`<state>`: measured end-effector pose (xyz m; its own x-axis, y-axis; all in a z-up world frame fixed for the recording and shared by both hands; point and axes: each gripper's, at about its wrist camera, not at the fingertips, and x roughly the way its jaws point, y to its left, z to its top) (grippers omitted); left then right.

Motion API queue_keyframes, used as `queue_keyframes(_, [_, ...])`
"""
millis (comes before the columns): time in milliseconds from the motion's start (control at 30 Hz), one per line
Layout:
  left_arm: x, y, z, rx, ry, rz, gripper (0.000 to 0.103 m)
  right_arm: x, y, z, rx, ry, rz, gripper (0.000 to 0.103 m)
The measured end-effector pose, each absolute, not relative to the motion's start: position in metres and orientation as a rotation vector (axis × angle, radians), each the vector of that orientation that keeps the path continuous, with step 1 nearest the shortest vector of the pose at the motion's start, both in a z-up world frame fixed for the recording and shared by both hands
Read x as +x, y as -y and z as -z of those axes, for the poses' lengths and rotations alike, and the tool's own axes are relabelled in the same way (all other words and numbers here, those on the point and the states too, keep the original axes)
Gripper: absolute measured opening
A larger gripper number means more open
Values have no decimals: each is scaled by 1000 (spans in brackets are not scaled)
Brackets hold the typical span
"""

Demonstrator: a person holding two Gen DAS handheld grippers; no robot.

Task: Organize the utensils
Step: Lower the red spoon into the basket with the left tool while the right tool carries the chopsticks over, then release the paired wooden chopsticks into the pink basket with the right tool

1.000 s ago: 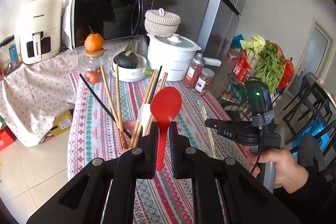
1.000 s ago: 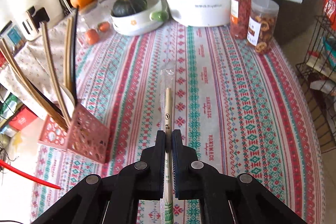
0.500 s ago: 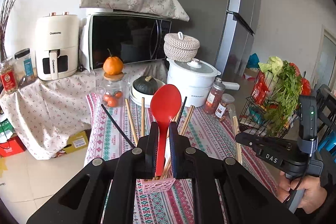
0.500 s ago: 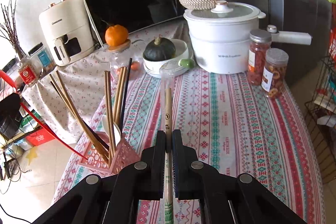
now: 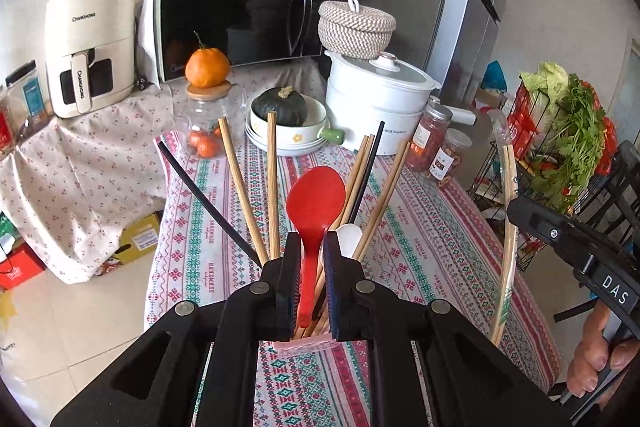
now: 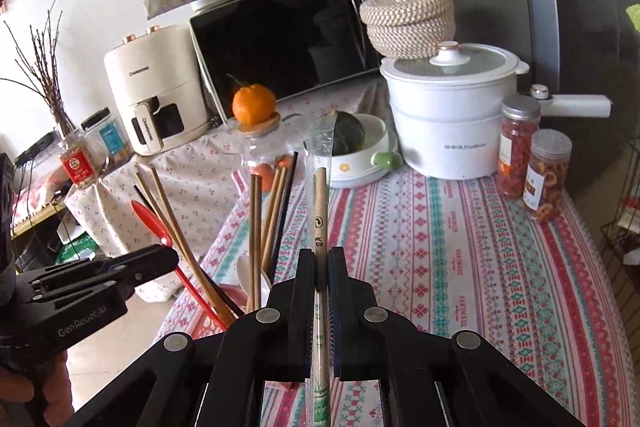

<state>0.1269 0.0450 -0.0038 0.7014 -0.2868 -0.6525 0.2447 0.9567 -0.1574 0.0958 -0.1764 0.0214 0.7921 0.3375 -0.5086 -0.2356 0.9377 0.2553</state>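
My left gripper (image 5: 308, 259) is shut on a red spoon (image 5: 316, 203), bowl up, its handle reaching down into the pink utensil holder (image 5: 304, 341) below. The holder carries several wooden and black chopsticks (image 5: 272, 187) and a white spoon (image 5: 349, 239). My right gripper (image 6: 320, 267) is shut on a plastic-wrapped pair of wooden chopsticks (image 6: 320, 199), held upright just right of the holder (image 6: 208, 319). In the left wrist view those wrapped chopsticks (image 5: 508, 211) rise at the right. In the right wrist view the left gripper (image 6: 160, 255) and red spoon (image 6: 154, 223) show at the left.
A patterned tablecloth (image 6: 460, 251) covers the table. At the back stand a white pot (image 6: 452, 115), two jars (image 6: 532, 167), a bowl with a squash (image 6: 352, 143), a glass jar topped by an orange (image 6: 256, 131), a microwave (image 6: 288, 43) and an air fryer (image 6: 156, 91). A wire vegetable rack (image 5: 560, 155) stands right.
Both grippers have moved closer over the pink holder. The red spoon's handle has come down into the holder, and the wrapped chopsticks have come nearer beside it.
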Motion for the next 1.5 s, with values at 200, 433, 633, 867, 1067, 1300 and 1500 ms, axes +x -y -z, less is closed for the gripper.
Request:
queue_keyframes(200, [111,-55,-11,-74,-715,304,54,87,161,-39,201,-465,-332,5])
queue_keyframes(433, [106,-92,-6,-124,-821,199,54,103,130,-45,232,-385,-319,5])
queue_keyframes(633, [103,-115,17,-89,-909,137,54,116,106,-33,273,-293,-269,5])
queue_keyframes(867, [102,-132,30,-100,-954,123,54,116,79,-15,241,-164,-187,5])
queue_keyframes(1067, [102,-136,34,-94,-967,117,54,118,66,4,252,-166,-168,5])
queue_keyframes(1300, [104,-140,35,-106,-966,106,54,116,58,18,236,-200,-183,6])
queue_keyframes(1500, [102,-134,29,-104,-947,124,54,111,62,10,223,-243,-220,30])
